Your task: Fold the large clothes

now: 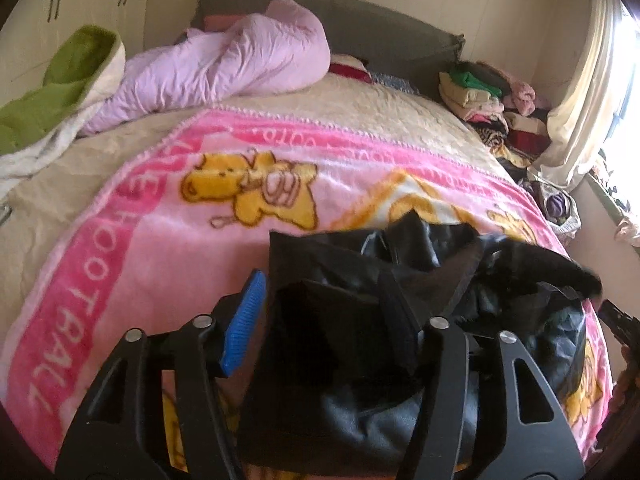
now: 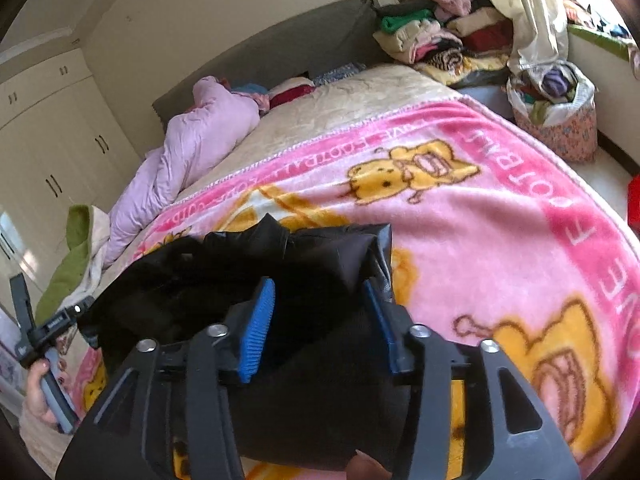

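Note:
A black jacket (image 1: 400, 300) lies bunched on the pink bear-print blanket (image 1: 160, 248) on the bed. My left gripper (image 1: 324, 312) is open, its jaws wide apart around a fold of the jacket; the right finger is partly hidden by cloth. In the right wrist view the jacket (image 2: 224, 272) is bunched in front of my right gripper (image 2: 320, 320), which is open with its blue pads (image 2: 256, 332) either side of the black cloth. The left gripper's handle (image 2: 44, 340) shows at the far left, held in a hand.
A lilac duvet (image 1: 224, 68) and a green-and-white blanket (image 1: 52, 96) lie at the bed's head. Stacked folded clothes (image 1: 488, 100) sit at the far right corner. A floral basket (image 2: 556, 116) of clothes stands on the floor by the curtain (image 2: 532, 12). Wardrobes (image 2: 52, 152) line the left wall.

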Action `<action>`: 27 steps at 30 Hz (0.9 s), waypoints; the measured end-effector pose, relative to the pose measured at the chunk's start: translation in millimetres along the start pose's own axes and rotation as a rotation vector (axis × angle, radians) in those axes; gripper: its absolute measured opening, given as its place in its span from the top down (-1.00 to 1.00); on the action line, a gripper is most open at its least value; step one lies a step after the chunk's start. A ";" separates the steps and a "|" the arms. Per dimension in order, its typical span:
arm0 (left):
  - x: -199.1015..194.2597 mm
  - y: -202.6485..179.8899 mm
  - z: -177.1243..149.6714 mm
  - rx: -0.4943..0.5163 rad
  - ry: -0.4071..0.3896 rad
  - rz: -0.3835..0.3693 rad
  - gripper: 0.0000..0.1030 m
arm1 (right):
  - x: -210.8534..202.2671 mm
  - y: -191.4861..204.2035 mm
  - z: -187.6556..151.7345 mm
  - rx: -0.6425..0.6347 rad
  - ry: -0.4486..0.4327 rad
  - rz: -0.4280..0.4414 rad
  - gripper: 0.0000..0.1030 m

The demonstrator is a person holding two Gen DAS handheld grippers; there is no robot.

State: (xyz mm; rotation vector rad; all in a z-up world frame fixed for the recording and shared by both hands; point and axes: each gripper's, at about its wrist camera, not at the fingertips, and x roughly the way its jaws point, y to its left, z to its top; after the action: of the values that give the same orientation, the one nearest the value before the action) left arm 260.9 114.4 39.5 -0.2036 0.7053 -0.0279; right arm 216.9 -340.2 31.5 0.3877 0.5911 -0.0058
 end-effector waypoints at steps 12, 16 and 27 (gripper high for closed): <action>18.4 20.7 -17.4 0.043 0.022 0.031 -0.07 | 33.1 10.3 2.2 -0.227 0.020 -0.161 -0.30; 48.1 14.9 -19.7 0.099 0.089 0.026 -0.06 | 70.5 16.7 5.3 -0.326 0.080 -0.198 -0.29; 50.7 11.4 -1.0 0.096 0.008 -0.052 0.90 | 74.0 0.1 37.8 -0.203 0.006 -0.109 0.84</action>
State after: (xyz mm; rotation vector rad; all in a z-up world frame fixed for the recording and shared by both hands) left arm 298.4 120.7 4.1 -0.1294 0.7052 -0.1117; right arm 299.0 -345.9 20.0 0.1581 0.6120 -0.0489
